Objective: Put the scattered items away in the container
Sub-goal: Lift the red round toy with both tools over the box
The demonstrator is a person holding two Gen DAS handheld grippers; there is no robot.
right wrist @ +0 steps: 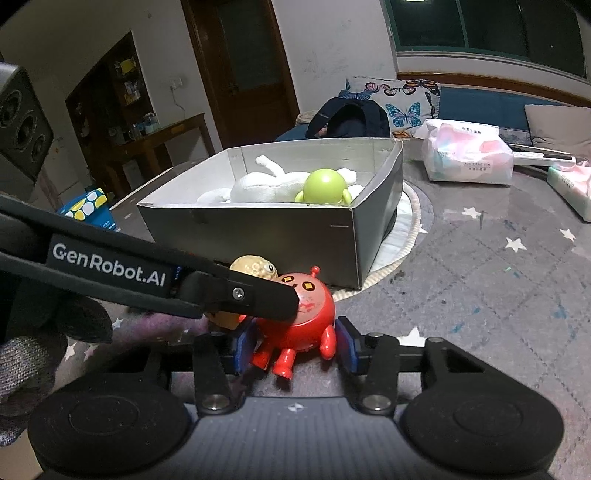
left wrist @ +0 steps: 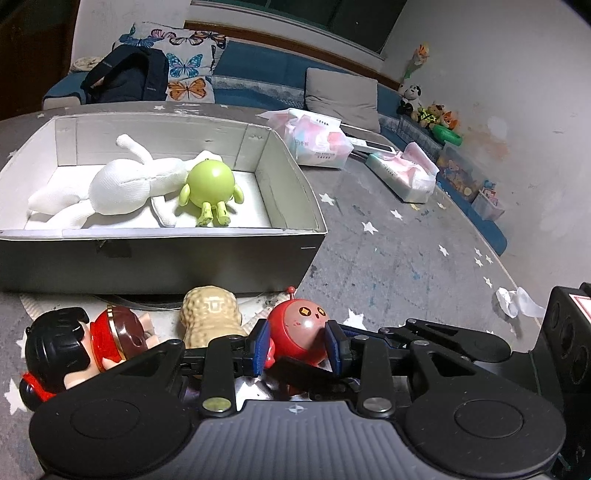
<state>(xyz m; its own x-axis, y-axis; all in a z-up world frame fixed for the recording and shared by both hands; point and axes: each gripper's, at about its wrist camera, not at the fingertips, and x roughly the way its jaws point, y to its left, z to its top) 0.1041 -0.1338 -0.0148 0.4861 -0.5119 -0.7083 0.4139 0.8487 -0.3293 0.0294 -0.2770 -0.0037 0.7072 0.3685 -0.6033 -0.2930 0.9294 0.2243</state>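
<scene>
A dim living room at night, seen from low over a grey play mat.

The grey mat (left wrist: 406,236) is printed with white stars and scuffed with paint marks. Behind it runs a low blue sofa (left wrist: 258,70) along a white wall (left wrist: 480,55), beneath a dark window (right wrist: 480,22) with a wooden sill. On the sofa sit a butterfly-print cushion (left wrist: 184,62), a plain grey cushion (left wrist: 341,96) and a dark backpack (left wrist: 125,77). A brown wooden door (right wrist: 240,66) stands shut at the far side, next to a dark wooden desk (right wrist: 166,136) crowded with small items.
</scene>
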